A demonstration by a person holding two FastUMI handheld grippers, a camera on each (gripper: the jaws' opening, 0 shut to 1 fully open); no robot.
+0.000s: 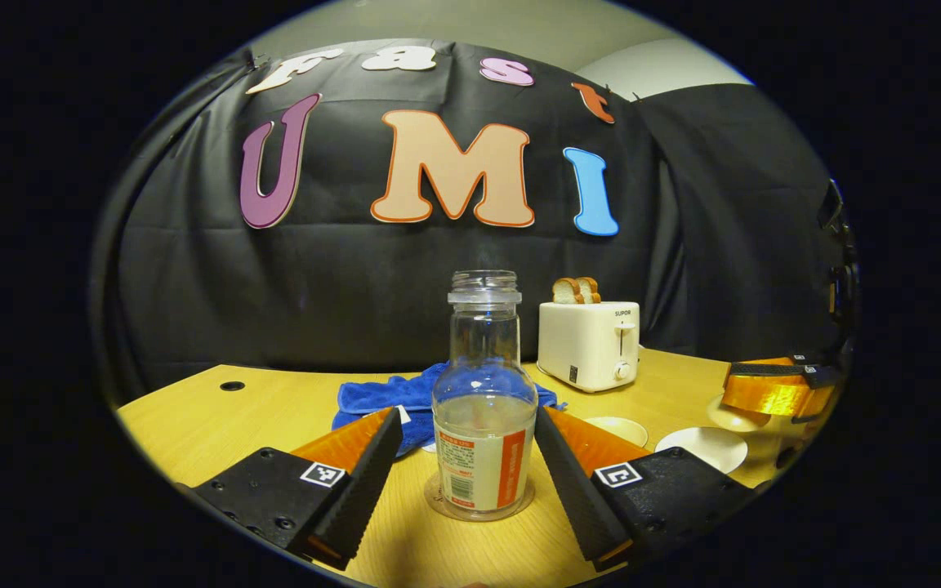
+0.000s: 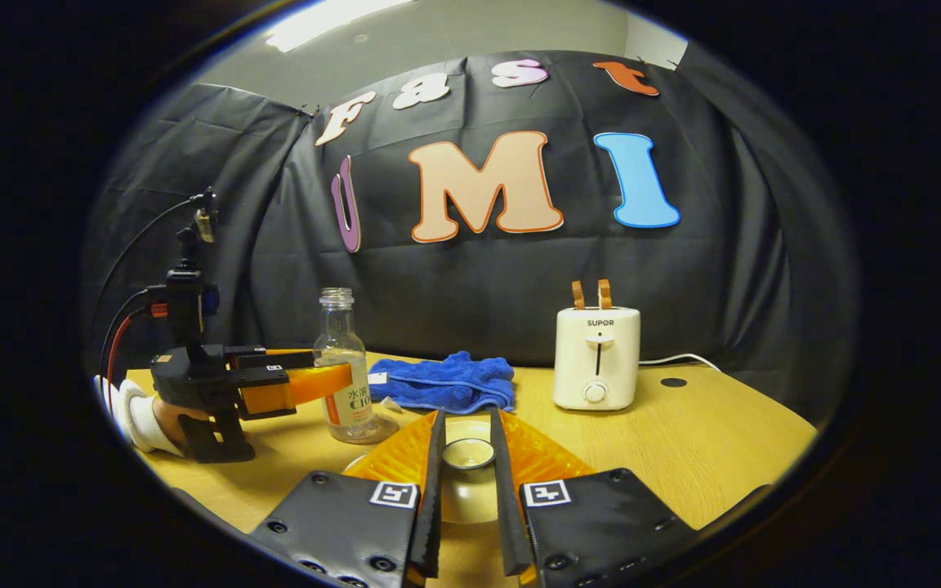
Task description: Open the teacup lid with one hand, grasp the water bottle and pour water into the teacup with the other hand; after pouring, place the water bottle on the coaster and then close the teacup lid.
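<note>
Bottle [image 1: 484, 400] upright on a clear coaster [image 1: 438, 500] near the desk's [image 1: 217, 420] front edge, uncapped, between the spread fingers of the left gripper [image 1: 468, 445], neither finger touching it. Blue cloth [image 1: 389, 398] behind, toaster [image 1: 589, 343] toward the back edge. Right gripper [image 2: 467, 453] nearly closed on the lid knob [image 2: 468, 452] of the teacup [image 2: 470, 498]; contact unclear.

- Teacup [image 2: 468, 482] — lower centre of the right gripper view; body hidden behind the 2 fingers, lid knob alone plain.
- Blue cloth [image 1: 405, 400] — centre of the left gripper view, part hidden behind the water bottle [image 1: 484, 408].
- Right gripper [image 1: 777, 388] — cut off at right edge; finger stance unreadable there.
- Bottle label print: too small.
</note>
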